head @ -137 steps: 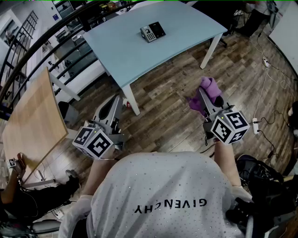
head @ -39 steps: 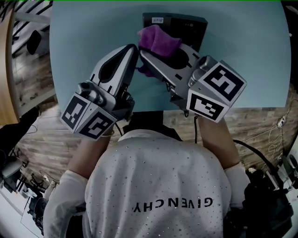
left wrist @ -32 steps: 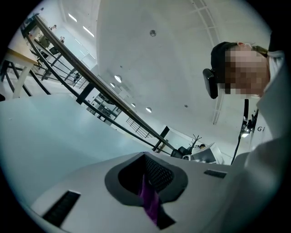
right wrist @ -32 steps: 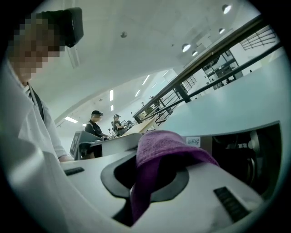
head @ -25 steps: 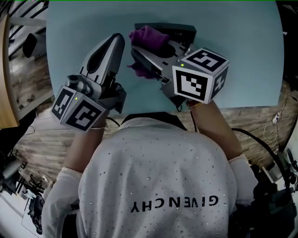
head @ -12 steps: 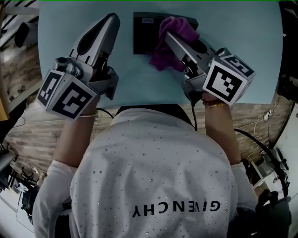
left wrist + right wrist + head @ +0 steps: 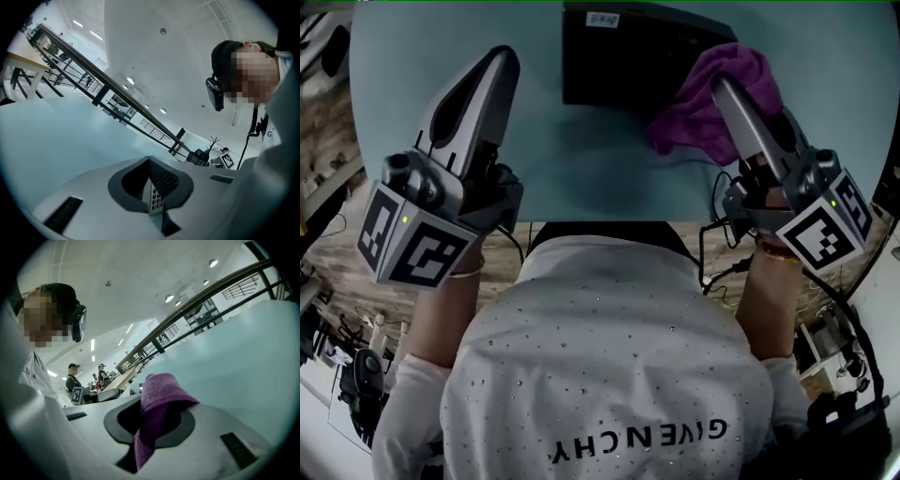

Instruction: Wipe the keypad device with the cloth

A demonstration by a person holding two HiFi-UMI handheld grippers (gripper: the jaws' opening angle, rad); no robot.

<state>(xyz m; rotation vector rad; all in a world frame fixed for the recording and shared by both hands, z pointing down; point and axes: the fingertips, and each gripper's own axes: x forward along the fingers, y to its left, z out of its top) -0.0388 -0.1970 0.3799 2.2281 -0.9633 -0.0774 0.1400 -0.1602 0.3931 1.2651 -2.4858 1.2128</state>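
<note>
Now farther right: purple cloth (image 7: 698,117) in right hand-held gripper (image 7: 725,87), at keypad device's (image 7: 619,56) right edge.

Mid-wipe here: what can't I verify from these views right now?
- Keys on the keypad device: head view, its face is too dark to read.
- Device's right part: head view, covered by the purple cloth and right gripper.
- Whether the cloth presses on the device: head view, contact hidden beneath the cloth.

Open office or lab — long dark railing (image 7: 220,291), recessed ceiling lights (image 7: 169,298), pale blue table (image 7: 581,169), plank floor (image 7: 323,202) (wood-look), people (image 7: 72,376) beyond
</note>
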